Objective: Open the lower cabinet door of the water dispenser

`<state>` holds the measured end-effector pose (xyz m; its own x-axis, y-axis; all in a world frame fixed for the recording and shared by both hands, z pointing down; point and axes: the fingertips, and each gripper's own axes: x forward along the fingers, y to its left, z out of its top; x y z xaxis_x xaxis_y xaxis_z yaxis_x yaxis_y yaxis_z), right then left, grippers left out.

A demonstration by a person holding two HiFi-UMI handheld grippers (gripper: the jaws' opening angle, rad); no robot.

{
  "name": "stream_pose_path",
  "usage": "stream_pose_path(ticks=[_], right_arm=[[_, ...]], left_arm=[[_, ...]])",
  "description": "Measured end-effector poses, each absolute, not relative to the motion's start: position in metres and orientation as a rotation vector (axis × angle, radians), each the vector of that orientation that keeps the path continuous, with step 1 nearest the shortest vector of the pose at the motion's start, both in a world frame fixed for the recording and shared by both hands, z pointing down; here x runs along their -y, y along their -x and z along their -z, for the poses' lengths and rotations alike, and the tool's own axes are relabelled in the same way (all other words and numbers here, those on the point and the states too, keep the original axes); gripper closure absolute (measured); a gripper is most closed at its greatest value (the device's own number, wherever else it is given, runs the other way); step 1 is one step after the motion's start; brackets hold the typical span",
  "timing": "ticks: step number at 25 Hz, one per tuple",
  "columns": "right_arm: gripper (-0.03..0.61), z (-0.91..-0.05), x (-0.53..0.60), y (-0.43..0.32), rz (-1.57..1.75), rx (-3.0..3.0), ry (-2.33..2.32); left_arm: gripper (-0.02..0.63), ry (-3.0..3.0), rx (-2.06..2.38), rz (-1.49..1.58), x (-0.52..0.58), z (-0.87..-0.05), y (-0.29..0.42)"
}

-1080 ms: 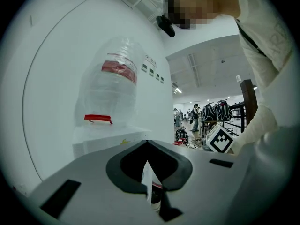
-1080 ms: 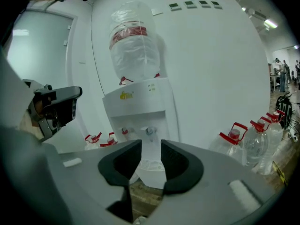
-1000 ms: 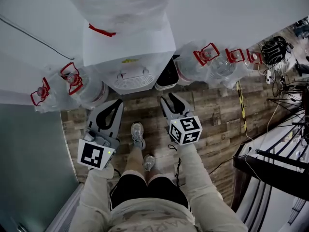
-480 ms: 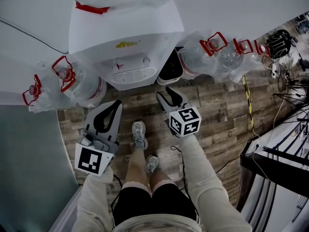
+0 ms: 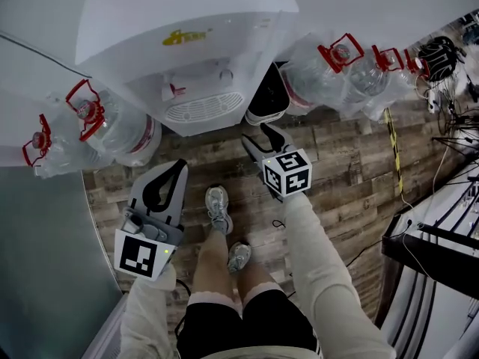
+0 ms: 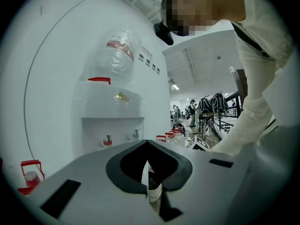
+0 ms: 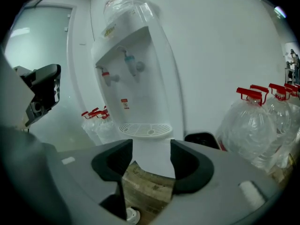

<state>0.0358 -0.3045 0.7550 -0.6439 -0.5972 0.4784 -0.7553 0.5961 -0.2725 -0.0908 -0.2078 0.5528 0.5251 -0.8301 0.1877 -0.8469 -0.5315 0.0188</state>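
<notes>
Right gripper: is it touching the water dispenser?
Apart. The right gripper view shows the right gripper with its jaws opening and nothing between them; a strip of wooden floor lies between their tips and the water dispenser.

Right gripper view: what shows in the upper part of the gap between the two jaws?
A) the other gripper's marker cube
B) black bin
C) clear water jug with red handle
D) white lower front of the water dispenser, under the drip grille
D: the white lower front panel of the water dispenser fills the gap just below the white slotted drip grille, with wood-plank floor beneath. The right gripper has its jaws opening, nothing gripped between them.
</notes>
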Motion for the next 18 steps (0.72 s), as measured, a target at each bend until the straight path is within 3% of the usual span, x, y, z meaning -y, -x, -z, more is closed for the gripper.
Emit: stream_pose_path(ticks=[6,18], right_arm=[[0.281,-0.809,0.317,-0.032,-0.672,2.437,-1.059],[0.279,-0.88,0.362,-0.025,-0.655,2.389,-1.047]], left_arm=[[0.615,-2.659,1.451,-0.245,0.207,-0.588,0.091],[0.615,-2.694,1.462,-0.241,0.237,-0.634,0.1]])
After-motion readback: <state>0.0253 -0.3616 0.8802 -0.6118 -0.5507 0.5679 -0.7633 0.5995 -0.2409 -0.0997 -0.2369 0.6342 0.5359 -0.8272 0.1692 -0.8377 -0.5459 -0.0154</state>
